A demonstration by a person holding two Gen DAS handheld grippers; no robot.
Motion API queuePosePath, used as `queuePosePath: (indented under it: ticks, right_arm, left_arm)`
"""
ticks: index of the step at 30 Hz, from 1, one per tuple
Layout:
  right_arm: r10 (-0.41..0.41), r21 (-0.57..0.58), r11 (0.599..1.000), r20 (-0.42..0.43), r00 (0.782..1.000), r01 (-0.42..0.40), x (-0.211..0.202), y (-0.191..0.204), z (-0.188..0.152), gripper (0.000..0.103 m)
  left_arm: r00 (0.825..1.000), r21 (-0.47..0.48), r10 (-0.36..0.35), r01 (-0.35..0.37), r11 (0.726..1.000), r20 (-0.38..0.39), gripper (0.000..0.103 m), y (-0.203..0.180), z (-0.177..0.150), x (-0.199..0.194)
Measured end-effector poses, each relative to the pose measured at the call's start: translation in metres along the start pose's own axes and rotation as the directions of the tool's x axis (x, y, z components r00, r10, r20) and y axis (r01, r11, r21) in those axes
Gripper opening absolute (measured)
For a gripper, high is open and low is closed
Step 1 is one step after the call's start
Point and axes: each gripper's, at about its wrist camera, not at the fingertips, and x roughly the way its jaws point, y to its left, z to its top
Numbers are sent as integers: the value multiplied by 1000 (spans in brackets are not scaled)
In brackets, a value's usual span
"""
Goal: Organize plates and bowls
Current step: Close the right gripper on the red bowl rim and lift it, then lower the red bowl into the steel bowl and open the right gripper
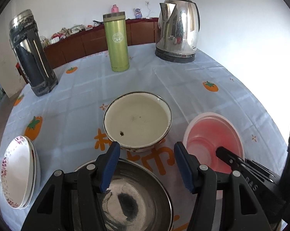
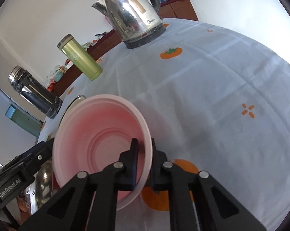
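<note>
My right gripper (image 2: 144, 144) is shut on the rim of a pink plastic bowl (image 2: 100, 132), one finger inside and one outside, holding it tilted above the table; the bowl also shows in the left wrist view (image 1: 212, 134). My left gripper (image 1: 147, 150) is open and empty, above a steel bowl (image 1: 133, 196) at the near edge. A cream enamel bowl (image 1: 138, 119) stands just beyond its fingertips. Stacked white floral plates (image 1: 17, 173) lie at the left. The steel bowl also shows at the lower left of the right wrist view (image 2: 44, 182).
On the tablecloth (image 1: 183, 88) stand a steel kettle (image 1: 178, 28) at the back right, a green flask (image 1: 117, 42) at the back middle and a black thermos (image 1: 31, 53) at the back left. A wooden cabinet (image 1: 87, 42) runs behind the table.
</note>
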Motion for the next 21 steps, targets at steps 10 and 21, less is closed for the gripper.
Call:
queuePosePath:
  ticks: [10, 21]
  right_arm:
    - [16, 6, 1000, 7, 1000, -16, -35, 2, 2, 9]
    - [101, -122, 988, 39, 994, -96, -71, 77, -10, 9]
  left_arm:
    - [991, -26, -124, 125, 992, 43, 61, 3, -3, -30]
    - [986, -101, -136, 146, 984, 98, 61, 46, -13, -87]
